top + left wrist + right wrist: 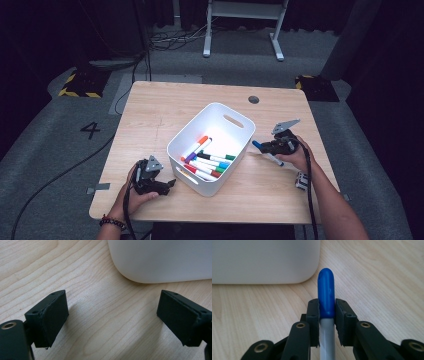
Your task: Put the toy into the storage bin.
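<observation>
We have the right tool (327, 312) clenched on a blue-capped marker (326, 293), pinched right at the seam where the cap meets the white barrel, so the pen points out ahead of the jaws toward the white bin (212, 145). In the high view it sits low over the counter (165, 107) just right of the bin's right wall, cap end nearest the bin; we judge that suits a short lift over the rim. The bin stands mid-counter, already holding a heap of coloured markers (206, 159) along its near side. Our left tool (112, 315) is released, jaws spread wide with nothing between them, resting near the bin's near-left corner, likely parked there out of the way.
</observation>
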